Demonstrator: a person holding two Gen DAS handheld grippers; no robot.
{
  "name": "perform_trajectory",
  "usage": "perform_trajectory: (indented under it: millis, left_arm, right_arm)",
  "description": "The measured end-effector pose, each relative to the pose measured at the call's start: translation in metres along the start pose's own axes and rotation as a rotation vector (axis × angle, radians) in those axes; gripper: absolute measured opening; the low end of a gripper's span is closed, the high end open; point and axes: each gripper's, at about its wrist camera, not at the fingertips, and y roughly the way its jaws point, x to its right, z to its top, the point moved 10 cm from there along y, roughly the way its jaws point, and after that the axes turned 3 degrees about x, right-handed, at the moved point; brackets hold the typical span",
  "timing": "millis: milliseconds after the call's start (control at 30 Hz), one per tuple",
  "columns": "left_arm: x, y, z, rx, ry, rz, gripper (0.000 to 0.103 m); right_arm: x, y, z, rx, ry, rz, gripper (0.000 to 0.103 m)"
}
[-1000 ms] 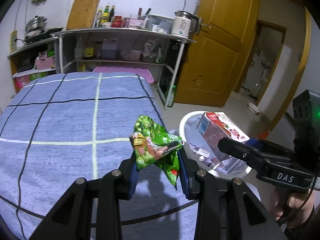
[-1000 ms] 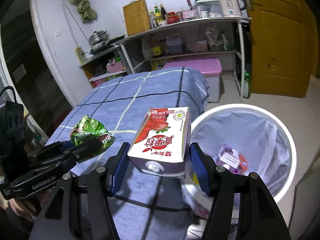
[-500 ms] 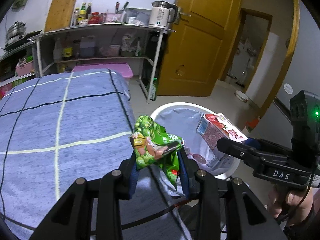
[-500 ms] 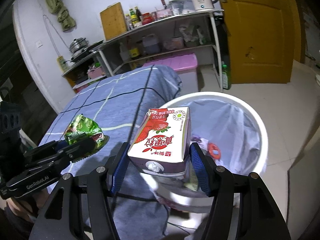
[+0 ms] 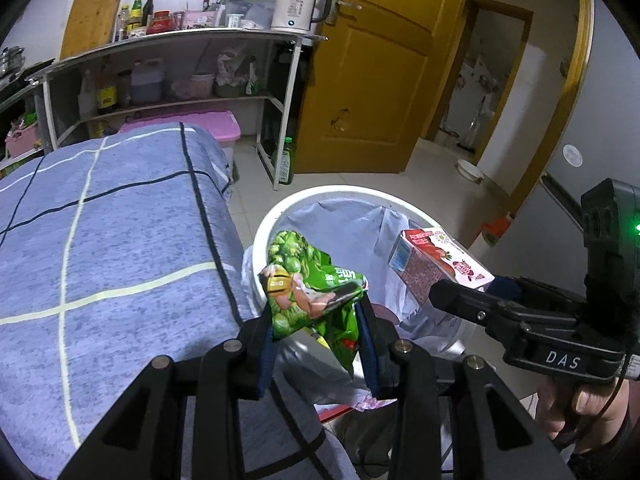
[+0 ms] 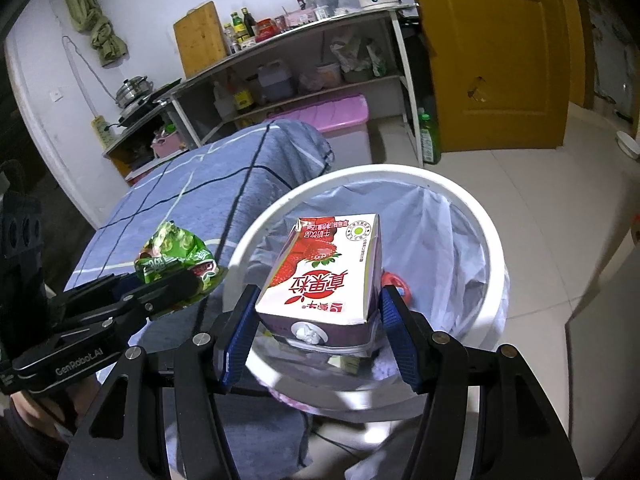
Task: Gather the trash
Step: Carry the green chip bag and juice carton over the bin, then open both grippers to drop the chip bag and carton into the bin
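Both tools are matte black with angular, open-framed arms joined by silver round-headed screws. The left gripper (image 5: 316, 344) has dark navy pads on the inner faces of its fingers (image 5: 266, 354); its side reads "GenRobot.AI" in white. The right gripper (image 6: 318, 336) wears brighter blue ribbed pads on its fingers (image 6: 396, 344), and its body is lettered "DAS", with a green light glowing on the boxy black housing above that lettering.

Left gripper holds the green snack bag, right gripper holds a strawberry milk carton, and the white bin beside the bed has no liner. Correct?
Not quite: the white bin is lined with a pale plastic bag, as the right wrist view shows. The green snack bag and strawberry milk carton are held as stated.
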Motion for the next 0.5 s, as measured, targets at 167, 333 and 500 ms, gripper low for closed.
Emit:
perform_trajectory:
  millis: [167,333,500]
  left_arm:
    - [0.005,0.013,-0.002,-0.025,0.01,-0.01,0.037]
    - [0.008,0.024,-0.005,-0.05,0.012,-0.013,0.038]
    - [0.01,0.031,-0.006,-0.067,0.016,-0.016,0.038]
  right_arm:
    - [0.009,0.007,-0.002,-0.017,0.012,-0.011,0.061]
    - [0.016,0.013,-0.006,-0.04,0.02,-0.019,0.061]
    - [0.02,0.02,-0.01,-0.058,0.026,-0.021,0.061]
